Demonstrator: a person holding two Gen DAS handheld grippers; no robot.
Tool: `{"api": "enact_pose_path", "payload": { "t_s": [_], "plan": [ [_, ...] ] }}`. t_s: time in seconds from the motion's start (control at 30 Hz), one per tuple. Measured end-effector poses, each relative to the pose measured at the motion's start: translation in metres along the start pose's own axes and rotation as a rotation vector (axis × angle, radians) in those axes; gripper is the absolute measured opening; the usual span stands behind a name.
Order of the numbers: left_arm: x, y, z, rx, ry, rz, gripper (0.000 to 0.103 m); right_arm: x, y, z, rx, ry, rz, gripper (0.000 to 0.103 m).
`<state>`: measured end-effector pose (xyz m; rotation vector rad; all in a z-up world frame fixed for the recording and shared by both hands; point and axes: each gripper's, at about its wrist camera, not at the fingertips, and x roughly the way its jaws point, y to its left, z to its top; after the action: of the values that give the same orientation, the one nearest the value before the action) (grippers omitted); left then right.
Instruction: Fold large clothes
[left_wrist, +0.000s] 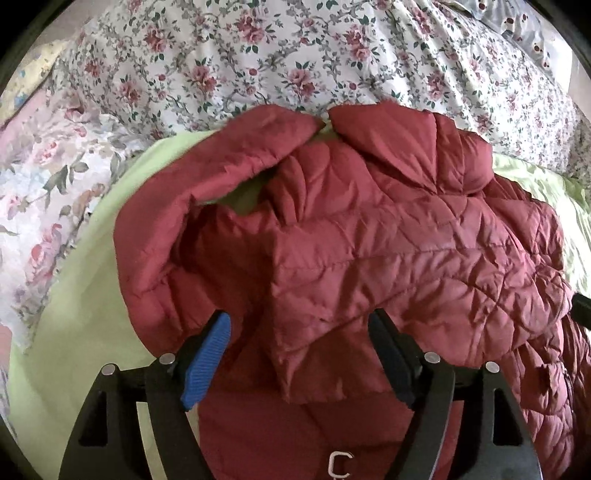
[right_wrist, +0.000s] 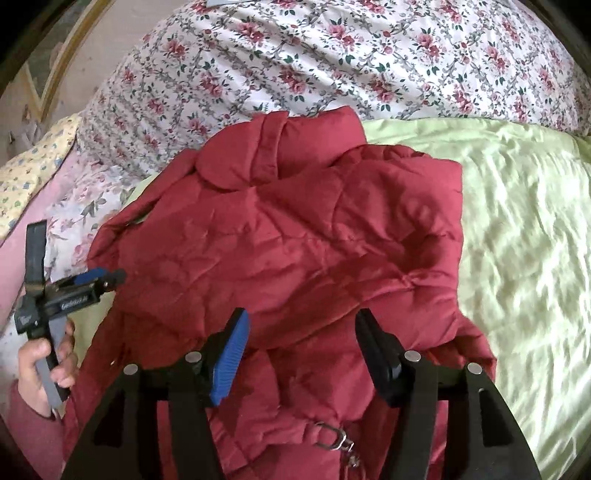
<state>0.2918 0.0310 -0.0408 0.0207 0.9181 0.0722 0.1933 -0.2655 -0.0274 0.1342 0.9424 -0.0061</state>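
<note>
Floral bedding (left_wrist: 258, 55) rises behind the pale green sheet (right_wrist: 517, 221) where we work. On that sheet lies our red quilted jacket (left_wrist: 369, 240), already doubled over itself, a sleeve (left_wrist: 207, 177) bent across the left side and the collar (right_wrist: 266, 147) at the far end. We judge the first folds done; tidying, and perhaps one more fold, remains. Our left gripper (left_wrist: 299, 354) hangs over the near edge with jaws spread, pads not pressing the fabric. Our right gripper (right_wrist: 303, 354) is likewise released above the jacket. Near its base a small metal buckle (right_wrist: 332, 439) shows.
</note>
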Motion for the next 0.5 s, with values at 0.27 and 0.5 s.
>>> {"api": "enact_pose_path", "payload": {
  "t_s": [0.27,0.5],
  "plan": [
    [0.001,0.013,0.023,0.011,-0.02,0.128,0.082,-0.007,0.002,-0.011,0.015,-0.001,0.031,0.062],
    [0.047,0.026,0.066,0.026,0.047,0.25,0.09,-0.009,0.016,-0.019,-0.017,0.006,0.057,0.062]
  ]
}}
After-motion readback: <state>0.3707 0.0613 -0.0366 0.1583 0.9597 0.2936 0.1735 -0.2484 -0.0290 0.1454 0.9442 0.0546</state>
